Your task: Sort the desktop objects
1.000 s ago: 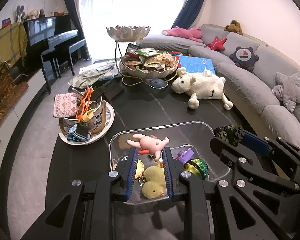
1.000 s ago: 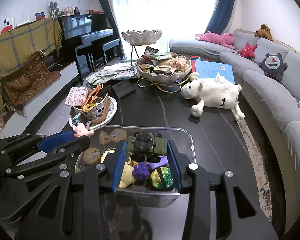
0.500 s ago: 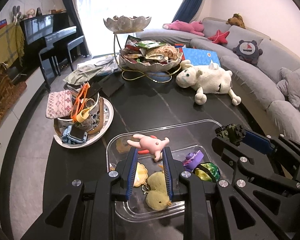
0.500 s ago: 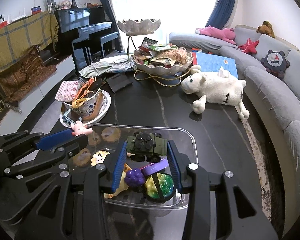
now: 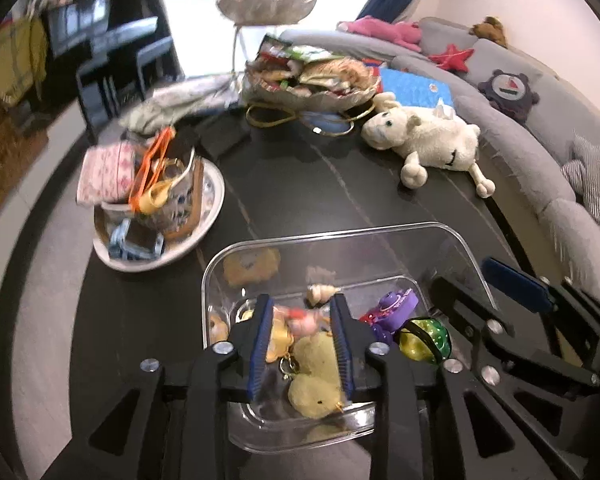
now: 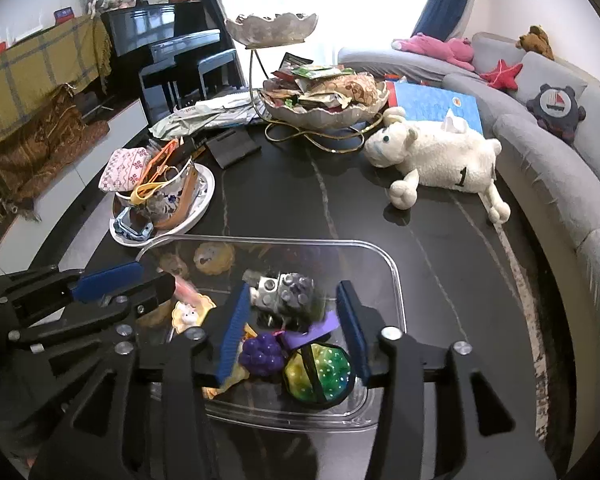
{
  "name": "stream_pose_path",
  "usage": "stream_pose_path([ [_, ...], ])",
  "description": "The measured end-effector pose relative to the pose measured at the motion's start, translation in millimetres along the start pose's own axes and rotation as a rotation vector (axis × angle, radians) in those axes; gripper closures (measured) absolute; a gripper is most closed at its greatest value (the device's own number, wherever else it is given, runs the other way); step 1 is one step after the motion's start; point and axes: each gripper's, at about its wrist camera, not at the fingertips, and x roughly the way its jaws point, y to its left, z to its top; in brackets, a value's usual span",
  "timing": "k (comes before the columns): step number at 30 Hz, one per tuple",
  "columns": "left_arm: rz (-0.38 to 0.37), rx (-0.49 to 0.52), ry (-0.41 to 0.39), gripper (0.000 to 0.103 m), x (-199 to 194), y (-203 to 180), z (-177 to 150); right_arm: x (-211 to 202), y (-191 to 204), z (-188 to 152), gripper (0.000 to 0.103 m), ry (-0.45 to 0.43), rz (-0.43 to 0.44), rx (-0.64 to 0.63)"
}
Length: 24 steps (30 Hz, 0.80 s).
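Note:
A clear plastic bin (image 5: 340, 236) (image 6: 380, 252) sits at the near edge of the dark table. It holds yellow chicks (image 5: 316, 376), a purple toy (image 5: 392, 312), a purple grape toy (image 6: 260, 354) and a green-yellow ball (image 6: 318, 372). My left gripper (image 5: 300, 320) is open above the bin; a blurred pink pig toy (image 5: 304, 318) is dropping between its fingers. My right gripper (image 6: 294, 304) is open above the bin; a blurred green toy tank (image 6: 288, 294) tumbles between its fingers, apart from the pads.
A white plate (image 6: 204, 200) piled with a cup, pouch and orange items stands left of the bin. A white plush sheep (image 6: 436, 160) lies at the right. A tiered snack stand (image 6: 324, 108) stands at the back. A grey sofa (image 6: 540, 152) curves along the right.
Both grippers have opened. The pink pig and the green tank have left the pads and are falling into the bin. Both grippers have moved slightly forward over it.

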Motion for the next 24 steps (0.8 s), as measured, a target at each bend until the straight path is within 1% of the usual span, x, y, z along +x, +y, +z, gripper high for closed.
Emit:
stream_pose_path([
  [1, 0.003, -0.016, -0.003, 0.067, -1.3, 3.1, -0.1, -0.9, -1.3, -0.2, 0.047, -0.003, -0.002, 0.004],
  [2, 0.007, -0.032, -0.007, 0.059, -2.5, 6.2, -0.2, -1.7, -2.5, -0.5, 0.041, -0.005, -0.004, 0.008],
  [3, 0.009, -0.046, -0.011, 0.054, -4.1, 8.9, -0.4, -3.5, -3.2, -1.1, 0.037, -0.009, -0.007, 0.01],
  [5, 0.001, -0.061, -0.012, 0.049, -7.8, 11.8, -1.5, -8.7, -3.5, -3.1, 0.034, -0.018, -0.011, 0.01],
  [7, 0.0, -0.062, 0.007, 0.045, -10.5, 13.1, -3.8, -13.9, -3.8, -5.2, 0.032, -0.026, -0.015, 0.011],
  [9, 0.016, -0.059, 0.017, 0.039, -13.8, 13.7, -7.7, -19.1, -4.1, -7.2, 0.025, -0.035, -0.02, 0.011],
  [10, 0.021, -0.052, 0.009, 0.038, -17.4, 13.4, -10.6, -21.7, -4.3, -8.2, 0.024, -0.04, -0.022, 0.011],
  [12, 0.043, -0.032, -0.015, 0.032, -25.2, 12.6, -16.2, -27.5, -5.1, -10.7, 0.019, -0.047, -0.024, 0.014],
  [13, 0.059, -0.024, -0.026, 0.03, -29.9, 12.2, -18.9, -30.8, -6.0, -12.6, 0.016, -0.048, -0.025, 0.017],
  [15, 0.078, -0.018, -0.052, 0.02, -39.4, 12.7, -24.1, -36.8, -8.1, -15.4, 0.006, -0.055, -0.029, 0.025],
  [17, 0.086, -0.02, -0.069, 0.014, -48.8, 14.6, -28.6, -44.7, -10.4, -18.7, 0.001, -0.062, -0.025, 0.04],
  [21, 0.082, -0.04, -0.101, 0.006, -68.3, 19.6, -37.9, -61.0, -9.4, -25.0, 0.001, -0.075, -0.02, 0.045],
  [24, 0.091, -0.035, -0.114, 0.003, -80.3, 19.9, -45.9, -72.0, -7.0, -28.6, 0.001, -0.087, -0.021, 0.042],
])
